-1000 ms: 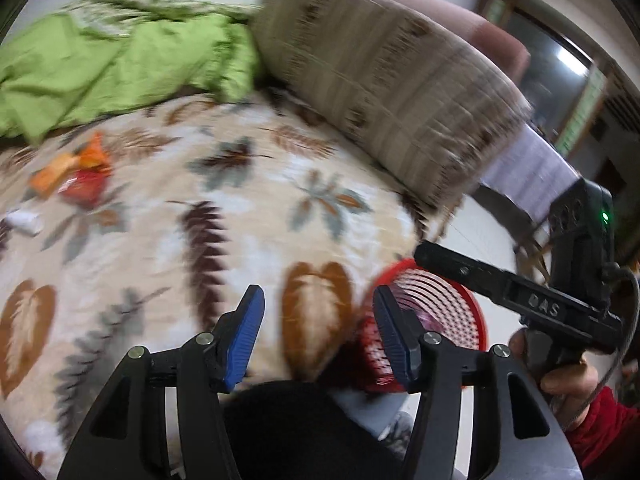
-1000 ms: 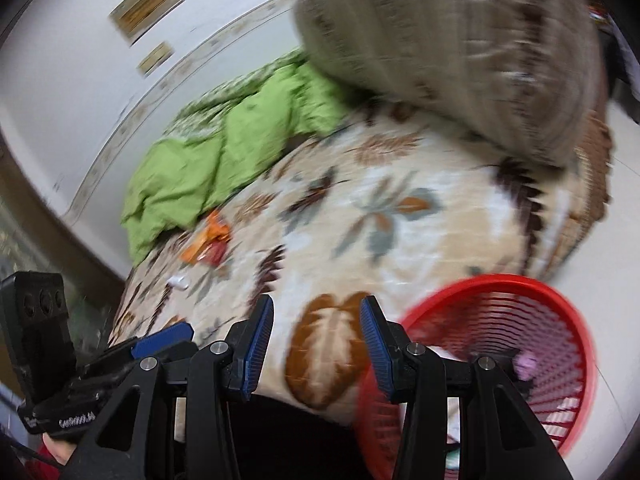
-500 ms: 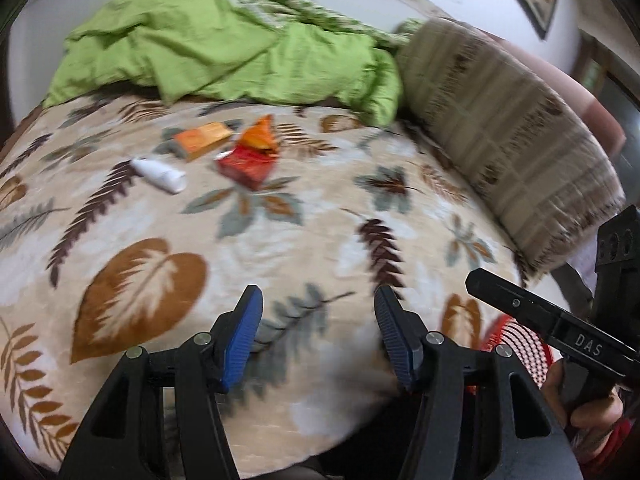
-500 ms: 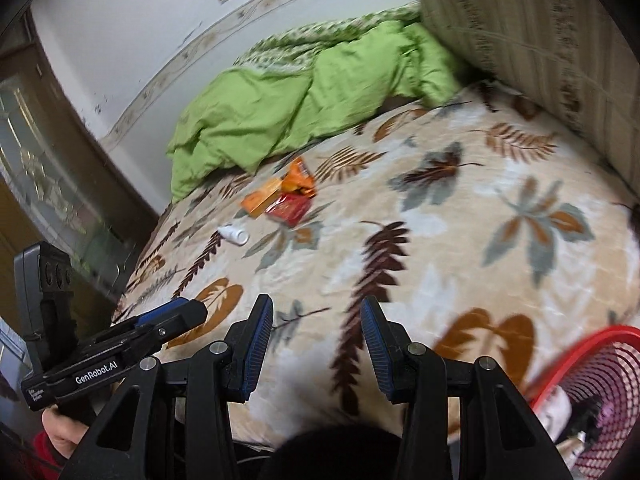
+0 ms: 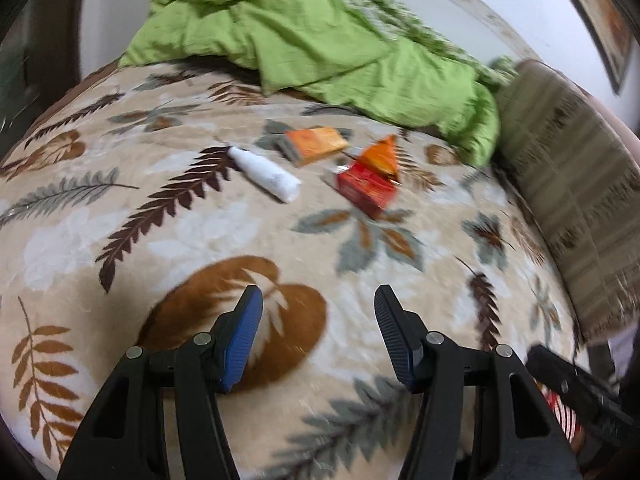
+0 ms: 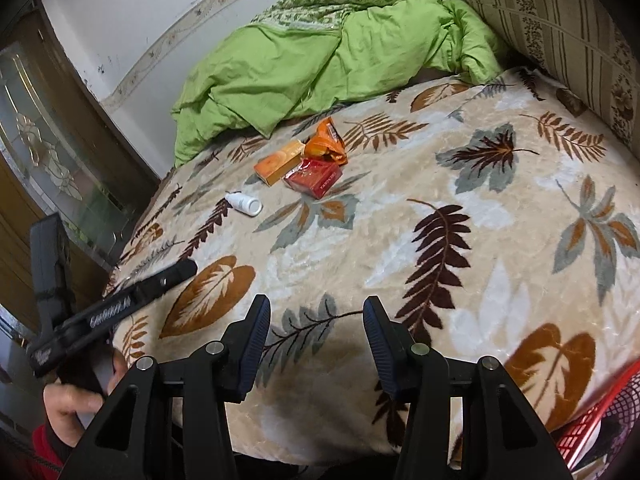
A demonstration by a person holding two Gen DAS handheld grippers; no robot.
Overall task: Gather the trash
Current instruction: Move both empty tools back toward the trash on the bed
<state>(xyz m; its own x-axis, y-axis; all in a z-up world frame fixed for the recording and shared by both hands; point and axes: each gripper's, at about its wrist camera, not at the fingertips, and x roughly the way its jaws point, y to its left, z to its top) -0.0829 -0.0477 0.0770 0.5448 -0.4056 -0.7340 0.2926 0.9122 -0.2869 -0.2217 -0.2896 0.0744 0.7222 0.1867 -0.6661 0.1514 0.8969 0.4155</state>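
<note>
Four bits of trash clustered mid-bed on the leaf-print blanket [image 6: 460, 184]: white bottle [image 6: 244, 203] lying on its side, orange box [image 6: 280, 162] beyond it, red packet [image 6: 314, 178] beside that, orange wrapper [image 6: 326, 144] touching the packet's far edge. Bottle a little apart from the rest. Crumpled green quilt [image 6: 300, 64] close behind, striped pillow [image 6: 568, 24] along the right edge. Broad bare blanket between trash and both tongs. Left tongs [image 5: 318, 334] released, hovering over the near blanket, holding nothing. Right tongs [image 6: 316, 336] likewise spread wide and unladen. Red basket [image 6: 592, 420] at the bed's near right corner, well apart from the trash.
</note>
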